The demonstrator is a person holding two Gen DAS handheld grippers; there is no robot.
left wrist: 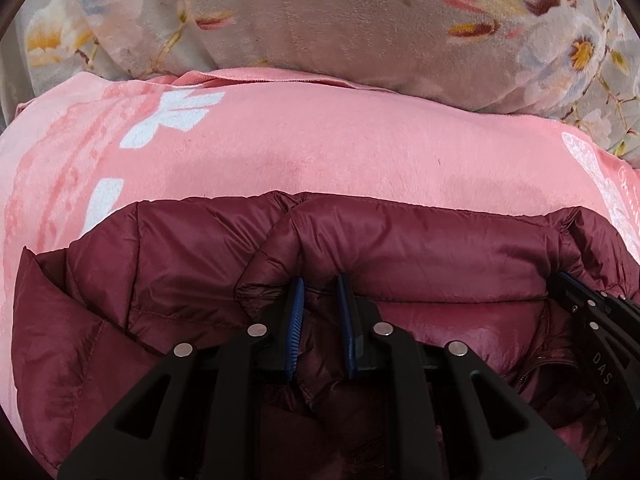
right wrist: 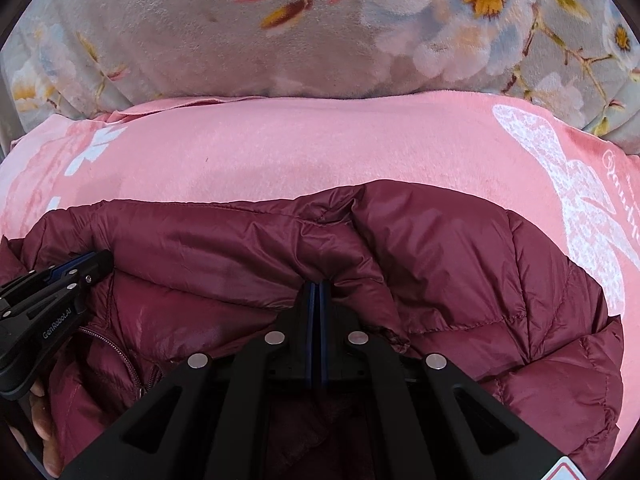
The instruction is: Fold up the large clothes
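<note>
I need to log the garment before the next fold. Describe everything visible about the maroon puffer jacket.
The maroon puffer jacket is a shiny, quilted, nylon-looking garment with stitched panels and a zipper near its opening. It lies crumpled and partly folded over on a pink blanket, with its smoother inner lining exposed. The right gripper is shut on a bunched ridge of its fabric. The left gripper has its fingers slightly apart around another fold, so its hold is unclear.

Jacket on pink blanket (butterfly-printed).
</note>
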